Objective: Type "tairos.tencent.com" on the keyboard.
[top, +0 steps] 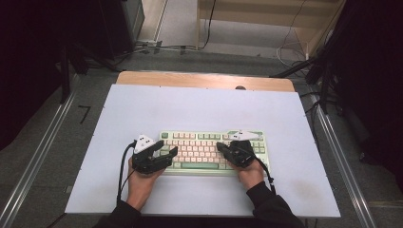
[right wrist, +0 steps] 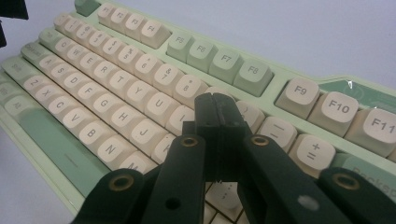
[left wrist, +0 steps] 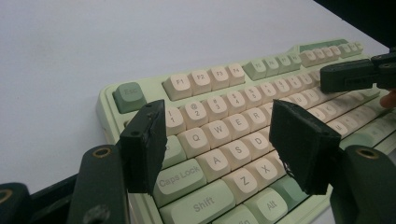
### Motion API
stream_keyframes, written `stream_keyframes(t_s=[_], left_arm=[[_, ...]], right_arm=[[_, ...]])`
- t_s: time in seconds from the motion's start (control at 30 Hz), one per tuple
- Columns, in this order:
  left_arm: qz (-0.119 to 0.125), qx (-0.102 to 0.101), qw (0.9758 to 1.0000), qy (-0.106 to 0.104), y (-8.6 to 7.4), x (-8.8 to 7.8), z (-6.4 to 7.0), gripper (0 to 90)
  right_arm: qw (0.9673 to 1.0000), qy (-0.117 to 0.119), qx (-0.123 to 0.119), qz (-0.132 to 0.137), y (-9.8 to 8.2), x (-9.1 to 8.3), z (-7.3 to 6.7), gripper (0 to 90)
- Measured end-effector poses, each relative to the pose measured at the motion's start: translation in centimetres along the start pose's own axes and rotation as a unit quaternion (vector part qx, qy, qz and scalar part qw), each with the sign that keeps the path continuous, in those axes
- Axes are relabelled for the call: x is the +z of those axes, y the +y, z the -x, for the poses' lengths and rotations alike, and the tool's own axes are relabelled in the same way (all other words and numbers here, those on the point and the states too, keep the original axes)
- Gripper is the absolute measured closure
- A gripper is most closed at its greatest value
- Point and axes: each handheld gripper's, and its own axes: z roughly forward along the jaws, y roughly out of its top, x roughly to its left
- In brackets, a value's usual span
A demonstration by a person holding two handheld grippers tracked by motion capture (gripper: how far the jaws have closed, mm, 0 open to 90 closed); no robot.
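1. Your work sits in the lower middle of the high view: the green-and-cream keyboard [top: 209, 149] lies flat on the white table [top: 142, 109], square to you

2. Your right gripper [top: 227, 151] has its jaws pressed fully together with nothing between them, making one blunt tip. In the right gripper view that tip [right wrist: 215, 100] stands at the centre of the frame, over the keys just below the number row; whether it already touches a cap you cannot tell

3. Use that closed tip as a single finger: come down straight onto the middle of one cap, so it does not catch the neighbour

4. Your left gripper [top: 167, 151] hangs over the keyboard's left end with its jaws spread wide and empty; in the left gripper view the Q, A and Z columns show between them [left wrist: 219, 154]

5. Keep the left pads [left wrist: 144, 144] clear of the caps while the right one presses

6. Press gently and lift straight up, so the keyboard does not slide
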Motion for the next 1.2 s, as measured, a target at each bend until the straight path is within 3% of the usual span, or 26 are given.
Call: stream_keyframes(t_s=[0.6,0.8,0.87,1.0,1.2], left_arm=[[-0.003,0.002,1.0,0.0,0.0,0.0,0.0,37.2],[-0.004,0.003,1.0,-0.002,0.0,0.1,0.1,37.1],[-0.002,0.004,1.0,-0.003,0.0,0.1,0.1,37.1],[-0.003,0.004,1.0,-0.004,0.0,0.1,0.1,37.1],[-0.001,0.005,1.0,-0.007,0.1,0.1,0.2,37.2]], right_arm=[[0.9999,-0.001,-0.001,-0.013,0.1,0.2,-0.1,87.6],[1.0,0.005,0.002,0.0,0.2,-0.2,-0.1,87.2],[0.9999,0.012,0.002,0.008,0.2,-0.4,-0.1,80.5],[0.9994,0.024,0.011,0.024,0.3,-1.0,0.1,58.5],[0.999,0.021,0.023,0.033,0.4,-1.7,0.3,35.9]])
